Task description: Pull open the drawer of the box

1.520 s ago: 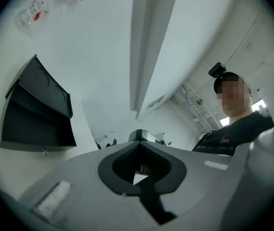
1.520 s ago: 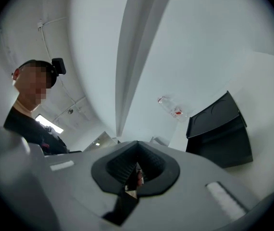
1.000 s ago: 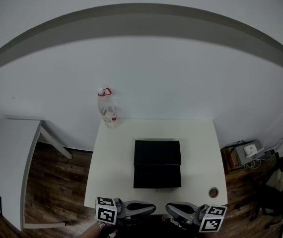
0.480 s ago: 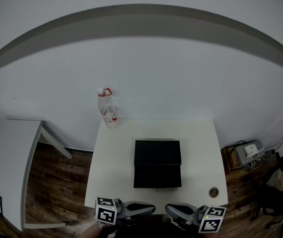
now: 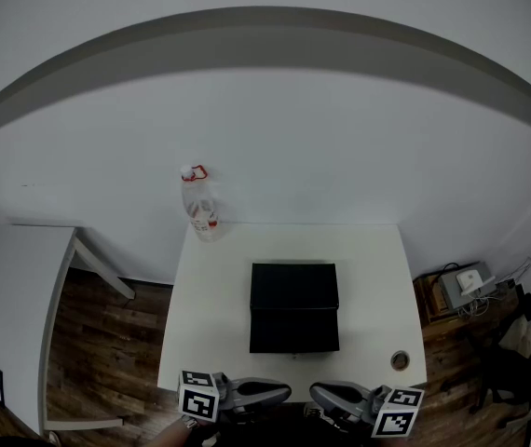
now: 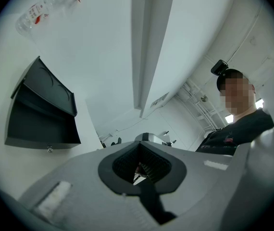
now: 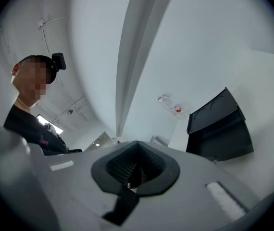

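Left gripper (image 6: 139, 163): in the left gripper view your jaws are closed, the ribbed pads meeting at their tips, with nothing between them. Right gripper (image 7: 136, 166): same finding in the right gripper view, jaws drawn together and empty.

In the head view the left gripper (image 5: 287, 391) and the right gripper (image 5: 314, 395) lie at the near edge of the table (image 5: 210, 315), tips pointing toward each other with a small gap between them. Their marker cubes sit at the outer ends. Neither gripper touches the box.

The box (image 5: 293, 304) is black and stands in the middle of the white table, just beyond the two grippers. Its drawer (image 5: 293, 331) faces you and appears shut into the body. A small knob (image 5: 293, 353) sits at the lower middle of the drawer front. The left gripper view shows the box (image 6: 41, 109) up and to its left, with the knob (image 6: 50, 149) at the bottom edge. The right gripper view shows the box (image 7: 218, 126) to its right.

A clear bottle (image 5: 200, 203) with a red-trimmed cap stands at the far left corner of the table, well apart from the box. A small round object (image 5: 400, 360) lies near the table's near right corner. A second white table (image 5: 14, 296) stands to the left on the wood floor (image 5: 107, 343).
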Demonstrator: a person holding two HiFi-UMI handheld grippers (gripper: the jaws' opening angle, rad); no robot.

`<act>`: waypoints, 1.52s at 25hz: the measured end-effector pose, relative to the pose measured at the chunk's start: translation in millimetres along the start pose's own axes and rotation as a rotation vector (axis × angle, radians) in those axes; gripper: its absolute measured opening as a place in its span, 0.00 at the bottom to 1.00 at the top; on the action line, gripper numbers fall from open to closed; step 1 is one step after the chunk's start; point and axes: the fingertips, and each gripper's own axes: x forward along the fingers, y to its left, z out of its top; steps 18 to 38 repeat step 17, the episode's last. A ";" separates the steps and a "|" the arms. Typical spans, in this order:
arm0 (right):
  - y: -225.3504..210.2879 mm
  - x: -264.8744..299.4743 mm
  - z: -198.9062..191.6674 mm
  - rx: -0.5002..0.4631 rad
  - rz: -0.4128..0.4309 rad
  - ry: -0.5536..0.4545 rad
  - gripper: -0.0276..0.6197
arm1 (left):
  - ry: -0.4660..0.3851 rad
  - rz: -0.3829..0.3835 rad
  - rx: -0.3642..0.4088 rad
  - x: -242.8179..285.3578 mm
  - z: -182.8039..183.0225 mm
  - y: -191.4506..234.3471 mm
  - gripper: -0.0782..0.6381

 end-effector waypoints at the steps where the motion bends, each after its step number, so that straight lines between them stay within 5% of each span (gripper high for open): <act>1: -0.3 0.5 0.5 0.001 -0.001 0.000 0.05 | 0.000 0.001 0.001 -0.3 0.6 0.3 0.11; 38: -2.4 2.0 3.3 0.003 -0.009 0.007 0.05 | 0.001 0.005 0.003 1.0 2.6 1.5 0.11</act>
